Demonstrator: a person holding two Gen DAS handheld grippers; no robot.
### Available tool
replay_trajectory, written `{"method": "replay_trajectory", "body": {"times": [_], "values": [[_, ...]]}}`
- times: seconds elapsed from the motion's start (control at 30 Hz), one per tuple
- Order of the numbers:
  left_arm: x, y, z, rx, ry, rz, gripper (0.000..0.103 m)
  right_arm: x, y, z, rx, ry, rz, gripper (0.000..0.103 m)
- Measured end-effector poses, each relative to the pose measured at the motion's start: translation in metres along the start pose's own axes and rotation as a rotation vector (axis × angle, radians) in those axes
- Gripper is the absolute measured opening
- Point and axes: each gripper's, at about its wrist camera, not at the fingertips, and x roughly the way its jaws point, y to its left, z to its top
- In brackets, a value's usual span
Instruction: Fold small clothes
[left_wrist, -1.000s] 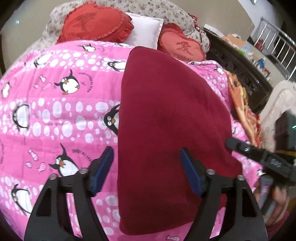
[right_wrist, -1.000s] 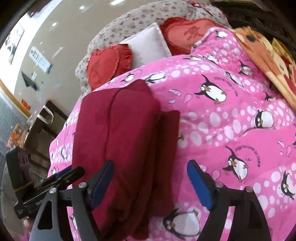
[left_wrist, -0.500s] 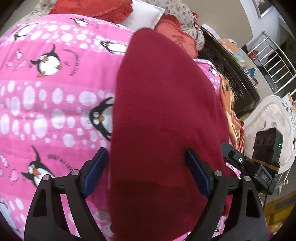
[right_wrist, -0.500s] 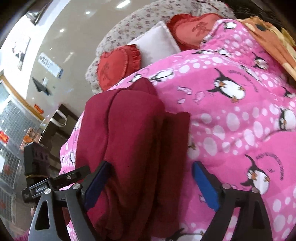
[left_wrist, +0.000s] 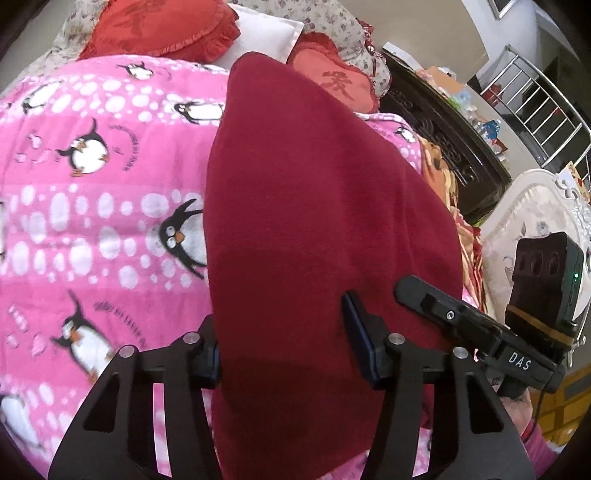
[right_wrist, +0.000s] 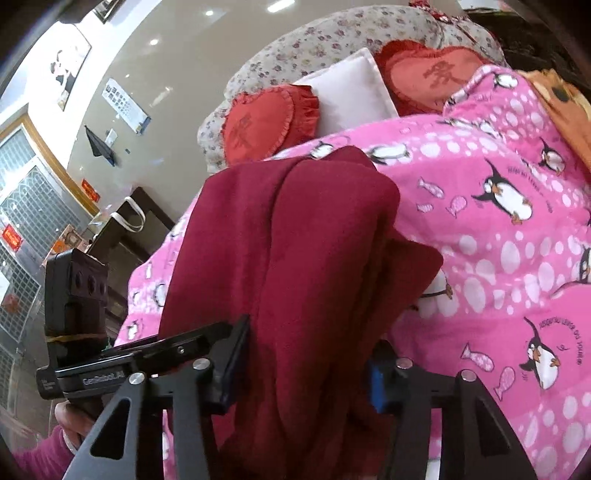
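— The dark red garment (left_wrist: 325, 206), folded lengthwise, lies on the bed's pink penguin quilt (left_wrist: 92, 206), its far end towards the pillows.

— Soft, limp fleece; best taken at the near corners?

— Yes. The left gripper (left_wrist: 282, 350) and right gripper (right_wrist: 306, 354) have just been closing, jaws half shut, each bunching the garment's near edge between them.
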Motion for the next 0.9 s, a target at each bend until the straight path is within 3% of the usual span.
{"method": "replay_trajectory", "body": {"times": [0.23, 0.5, 0.8, 0.9], "values": [[-0.048, -0.008, -0.021, -0.016, -0.008, 0.042, 0.054, -0.024, 0.034, -0.008, 0.008, 0.016, 0.032, 0.05], [-0.087, -0.01, -0.06, -0.005, -0.021, 0.103, 0.054, -0.043, 0.068, -0.041, -0.005, 0.051, 0.063, 0.049], [-0.092, 0.005, -0.102, -0.066, 0.009, 0.131, 0.054, -0.04, 0.086, -0.079, -0.013, 0.116, 0.066, 0.049], [-0.077, 0.015, -0.113, -0.086, 0.051, 0.152, 0.054, -0.025, 0.083, -0.091, -0.037, 0.158, 0.018, 0.053]]}}
